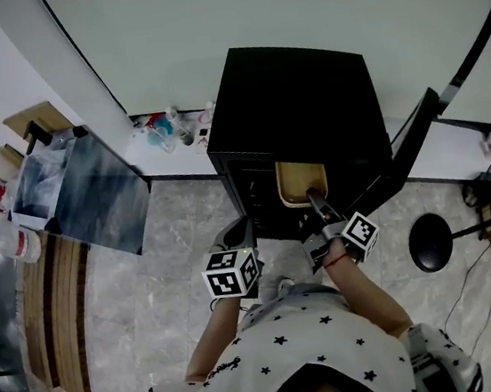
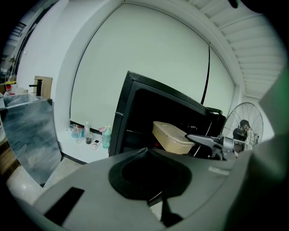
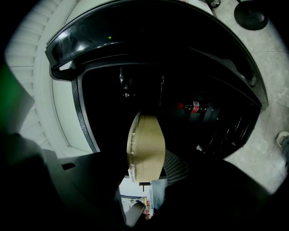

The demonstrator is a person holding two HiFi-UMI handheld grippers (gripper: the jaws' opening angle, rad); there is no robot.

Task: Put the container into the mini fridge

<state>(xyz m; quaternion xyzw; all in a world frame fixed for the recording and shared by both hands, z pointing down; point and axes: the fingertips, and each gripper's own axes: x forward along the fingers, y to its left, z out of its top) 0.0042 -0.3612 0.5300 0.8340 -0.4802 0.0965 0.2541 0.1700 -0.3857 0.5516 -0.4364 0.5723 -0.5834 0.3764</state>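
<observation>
A beige lidded container (image 1: 298, 181) is at the open front of the black mini fridge (image 1: 305, 102), level with its upper shelf. My right gripper (image 1: 314, 199) is shut on the container's near end. In the right gripper view the container (image 3: 146, 147) stands edge-on between the jaws, with the dark fridge interior (image 3: 180, 90) behind it. The left gripper view shows the container (image 2: 171, 136) and the right gripper (image 2: 208, 140) from the side. My left gripper (image 1: 238, 235) hangs low in front of the fridge, left of the container. Its jaws (image 2: 156, 180) look shut with nothing in them.
The fridge door (image 1: 411, 144) stands open to the right, with a red-labelled bottle (image 3: 194, 107) in its rack. A glossy grey panel (image 1: 97, 194) leans at the left. Bottles (image 1: 165, 131) stand on a white ledge by the wall. A fan's round base (image 1: 430, 242) sits at the right.
</observation>
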